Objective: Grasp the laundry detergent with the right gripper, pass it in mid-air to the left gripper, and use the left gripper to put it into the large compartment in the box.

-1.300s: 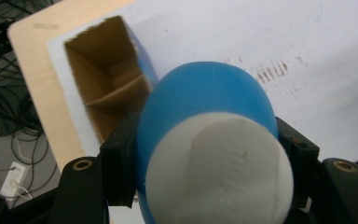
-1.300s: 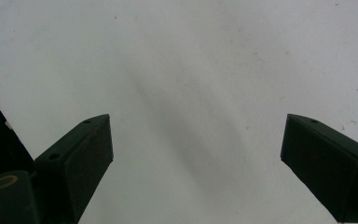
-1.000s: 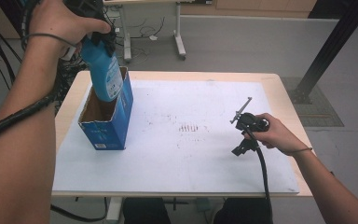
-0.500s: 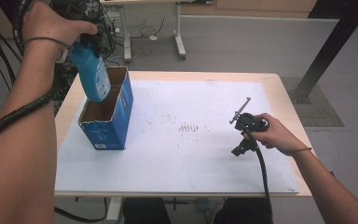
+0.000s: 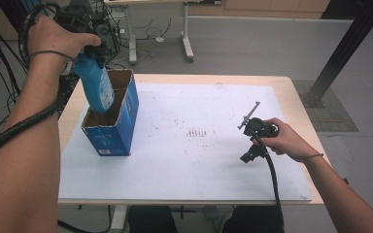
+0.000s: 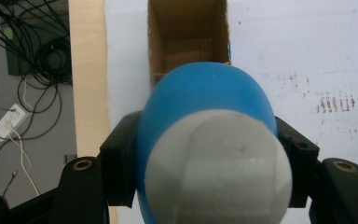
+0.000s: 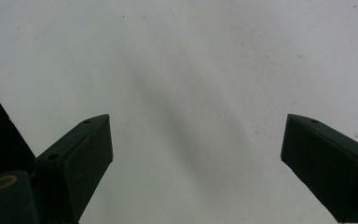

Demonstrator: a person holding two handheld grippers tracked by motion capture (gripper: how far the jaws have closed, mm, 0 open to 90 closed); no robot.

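A blue bottle (image 5: 96, 87) with a white cap (image 6: 219, 170) hangs bottom-down over the open top of a blue cardboard box (image 5: 111, 130) at the table's left. My left gripper (image 5: 88, 53) is shut on the bottle near its cap, and the jaws press its sides in the left gripper view (image 6: 209, 158). The box's brown inside (image 6: 186, 42) lies right below the bottle. My right gripper (image 5: 250, 141) rests low over the white sheet at the right, jaws wide apart with nothing between them (image 7: 196, 163).
A white sheet (image 5: 189, 160) covers most of the wooden table (image 5: 291, 97). Faint dark marks (image 5: 196, 132) sit at its middle. Cables (image 6: 23, 70) and a desk leg (image 5: 187, 43) lie on the floor beyond the table's left and far edges.
The left hand has carried the bottle slightly up and toward the far left, tilting it above the box. The right gripper has stayed in place.
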